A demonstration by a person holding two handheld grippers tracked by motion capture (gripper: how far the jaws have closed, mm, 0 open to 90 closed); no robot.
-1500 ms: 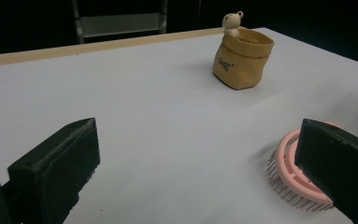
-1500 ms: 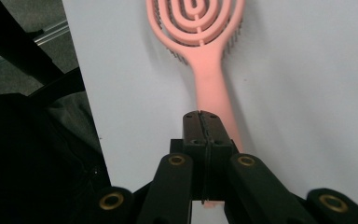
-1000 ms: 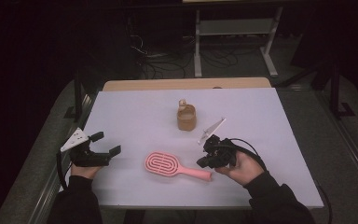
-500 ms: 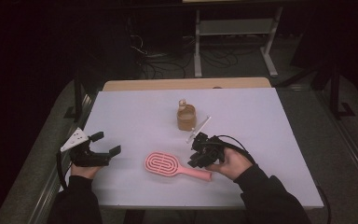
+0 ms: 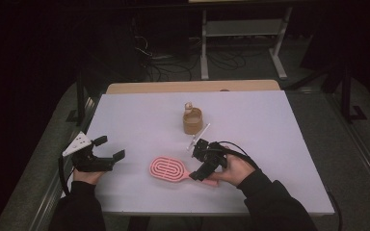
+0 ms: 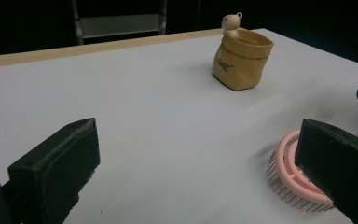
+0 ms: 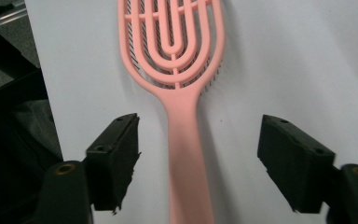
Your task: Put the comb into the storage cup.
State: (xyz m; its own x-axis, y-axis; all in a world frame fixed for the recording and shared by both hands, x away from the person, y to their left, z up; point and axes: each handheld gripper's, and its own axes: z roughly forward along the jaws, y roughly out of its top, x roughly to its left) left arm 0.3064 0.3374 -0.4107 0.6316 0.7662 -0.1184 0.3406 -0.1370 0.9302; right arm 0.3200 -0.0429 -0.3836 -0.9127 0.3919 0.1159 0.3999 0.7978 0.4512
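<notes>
Right gripper (image 7: 198, 154) fingers just been opening, now spread, straddling the handle of the pink plastic vented hairbrush (image 7: 179, 88) lying flat on the white tabletop (image 5: 270, 125), no contact. Left gripper (image 6: 200, 168) fingers spread, empty, brush head beside one finger.

From my remote seat, the white table (image 5: 279, 125) had a wood strip along its far edge. A pink hairbrush (image 5: 169, 169) lay flat toward the near edge, around the middle. A small tan pouch (image 5: 192, 121) stood upright nearer the far edge.
</notes>
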